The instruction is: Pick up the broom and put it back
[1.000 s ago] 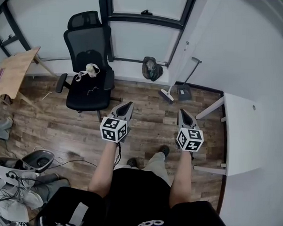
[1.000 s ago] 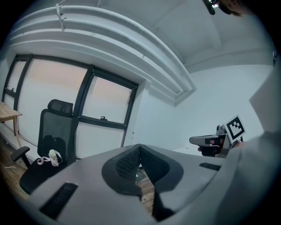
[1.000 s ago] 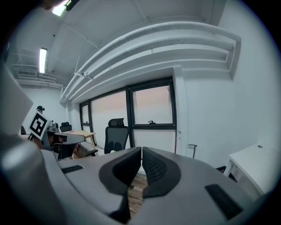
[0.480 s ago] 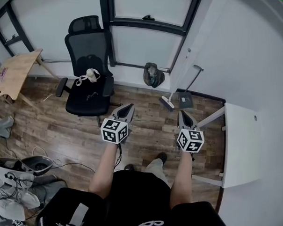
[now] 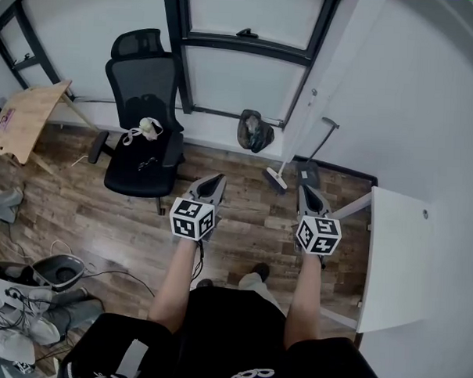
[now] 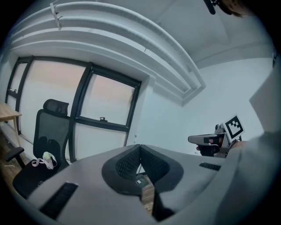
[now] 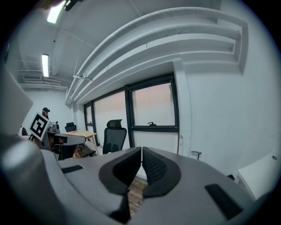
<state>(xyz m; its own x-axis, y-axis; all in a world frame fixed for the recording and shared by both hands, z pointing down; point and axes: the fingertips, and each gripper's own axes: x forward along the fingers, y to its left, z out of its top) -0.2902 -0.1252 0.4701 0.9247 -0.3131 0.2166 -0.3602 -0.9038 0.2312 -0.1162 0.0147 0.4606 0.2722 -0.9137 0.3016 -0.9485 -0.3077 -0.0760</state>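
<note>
White-headed broom [image 5: 275,179] stands on the wood floor [image 5: 126,219], handle leaning up the wall corner by the window, just beside a dark dustpan [image 5: 309,174]. We hold the left gripper [image 5: 218,176] and right gripper [image 5: 303,187] out ahead of us, each with its jaws pressed together on nothing.

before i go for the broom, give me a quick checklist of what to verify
1. Broom found: ok, it leans at the wall by the window, head on the floor.
2. Left gripper free: ok, jaws together, nothing between.
3. Right gripper ready to grasp: not ok, jaws together, they need opening.
4. Broom within reach: not ok, it stands ahead of both grippers.
5. Dustpan apart from broom: cannot tell, they stand close.
6. Put-back spot: cannot tell.
</note>
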